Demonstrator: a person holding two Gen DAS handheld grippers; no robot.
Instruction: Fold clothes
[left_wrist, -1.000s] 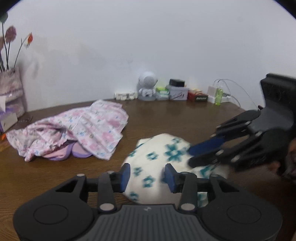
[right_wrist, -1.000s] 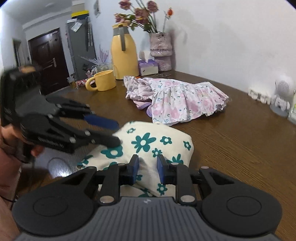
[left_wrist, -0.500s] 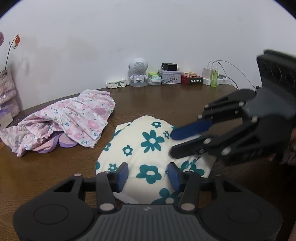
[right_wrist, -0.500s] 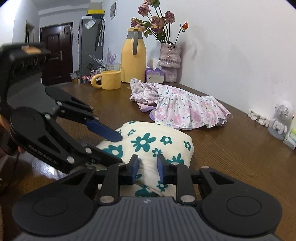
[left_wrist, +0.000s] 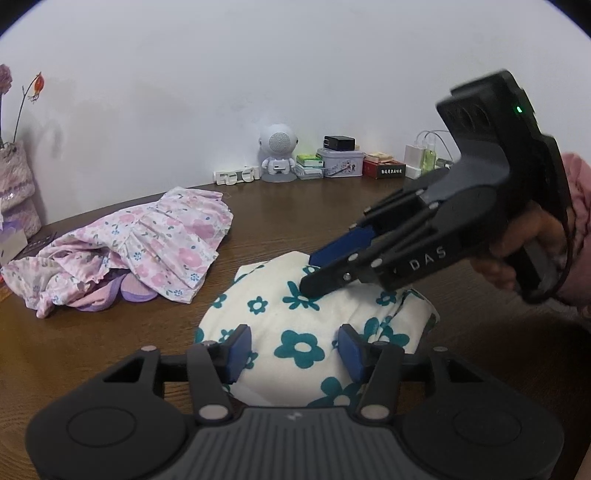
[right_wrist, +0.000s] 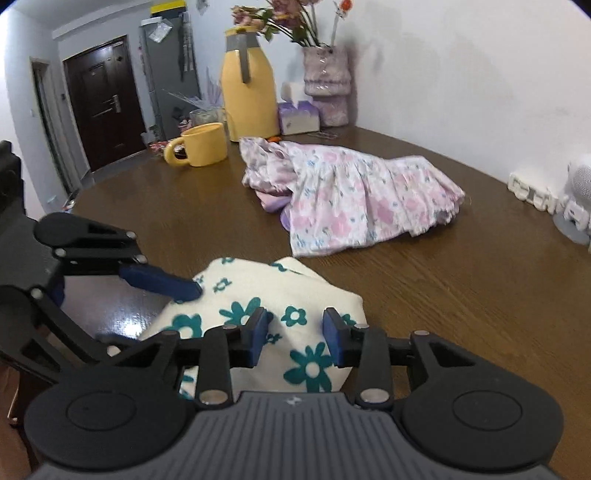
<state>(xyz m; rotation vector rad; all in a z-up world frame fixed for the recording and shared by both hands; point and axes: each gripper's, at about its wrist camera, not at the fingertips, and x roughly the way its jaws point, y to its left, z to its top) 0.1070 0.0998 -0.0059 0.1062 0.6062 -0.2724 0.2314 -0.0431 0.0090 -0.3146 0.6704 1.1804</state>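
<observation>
**Cream cloth with teal flowers bundled between two grippers**

Cream fabric printed with teal flowers (left_wrist: 295, 332) is seen lying in a rounded, partly folded bundle on the brown wooden counter (left_wrist: 295, 221), near its front edge. The left gripper (left_wrist: 295, 349) is held low over the near side of the bundle, its blue-padded fingers (left_wrist: 240, 347) spread wide with the cloth lying between them; no fabric is pinched. The right gripper (right_wrist: 295, 334) is likewise held over the cloth, its fingers (right_wrist: 258, 332) set apart at a moderate gap, with printed fabric visible between the pads but not clamped.

In the left wrist view the right gripper (left_wrist: 314, 273) is seen from the side, held by a hand (left_wrist: 517, 254) in a pink sleeve, with its fingertips lowered onto the top of the bundle. In the right wrist view one blue finger of the left gripper (right_wrist: 162, 282) is seen resting against the far-left edge of the cloth.

A second garment, pink and white with a floral print (right_wrist: 362, 195), lies crumpled further back on the counter, well apart from the cream bundle. Behind it a yellow mug (right_wrist: 201, 149), a yellow thermos jug (right_wrist: 249, 83), a tissue box (right_wrist: 297, 118) and a vase of dried flowers (right_wrist: 327, 85) are ranged near the wall. A small white robot figure (left_wrist: 277, 153) and several small boxes (left_wrist: 340, 166) are lined along the wall.
</observation>
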